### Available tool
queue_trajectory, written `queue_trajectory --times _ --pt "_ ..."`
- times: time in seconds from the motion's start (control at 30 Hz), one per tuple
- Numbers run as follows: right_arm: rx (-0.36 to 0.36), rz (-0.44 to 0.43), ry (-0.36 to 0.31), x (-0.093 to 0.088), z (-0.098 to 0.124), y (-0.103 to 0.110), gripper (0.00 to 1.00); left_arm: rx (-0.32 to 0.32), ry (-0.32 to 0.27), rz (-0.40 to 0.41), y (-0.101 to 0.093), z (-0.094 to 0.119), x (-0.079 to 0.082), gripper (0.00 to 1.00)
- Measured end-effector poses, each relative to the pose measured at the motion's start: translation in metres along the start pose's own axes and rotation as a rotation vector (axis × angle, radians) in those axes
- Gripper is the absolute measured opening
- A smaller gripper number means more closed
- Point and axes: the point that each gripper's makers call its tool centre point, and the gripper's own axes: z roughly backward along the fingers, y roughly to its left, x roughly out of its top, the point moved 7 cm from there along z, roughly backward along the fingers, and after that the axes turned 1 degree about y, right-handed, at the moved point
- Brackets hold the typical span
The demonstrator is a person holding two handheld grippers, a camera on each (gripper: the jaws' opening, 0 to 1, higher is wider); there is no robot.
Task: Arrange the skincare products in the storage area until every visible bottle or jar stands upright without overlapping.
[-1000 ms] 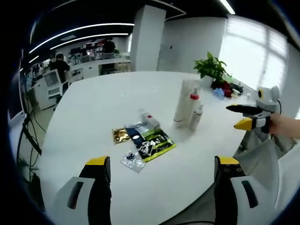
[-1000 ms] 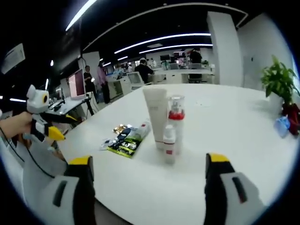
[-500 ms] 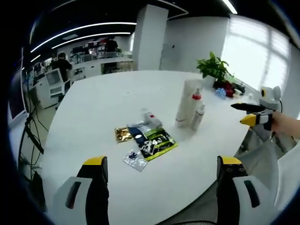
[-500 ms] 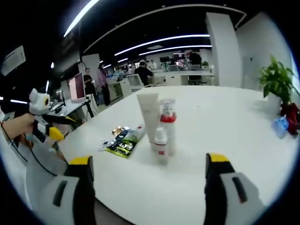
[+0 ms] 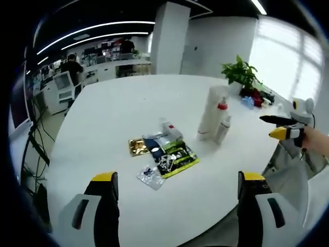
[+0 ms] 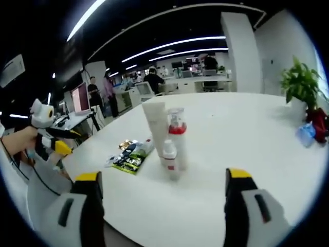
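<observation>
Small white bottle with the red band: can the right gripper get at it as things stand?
Probably yes. The small white bottle stands nearest the open right gripper, with bare white table between; the taller pump bottle is behind it.

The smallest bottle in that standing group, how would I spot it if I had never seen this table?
Find the big white table and the three white containers standing close together near its middle. Among them are a tall tube and a pump bottle with a red collar. The smallest bottle stands in front of them in the right gripper view, clearly the shortest, white with a red band low on its body.
</observation>
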Motion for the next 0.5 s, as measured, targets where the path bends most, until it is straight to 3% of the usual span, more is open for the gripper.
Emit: queue_trajectory --times 0.5 --pt "-0.005 -0.033 0.018 -0.007 -0.007 -0.006 1.0 -0.006 0.056 -0.035 -0.003 -0.038 0.02 0.94"
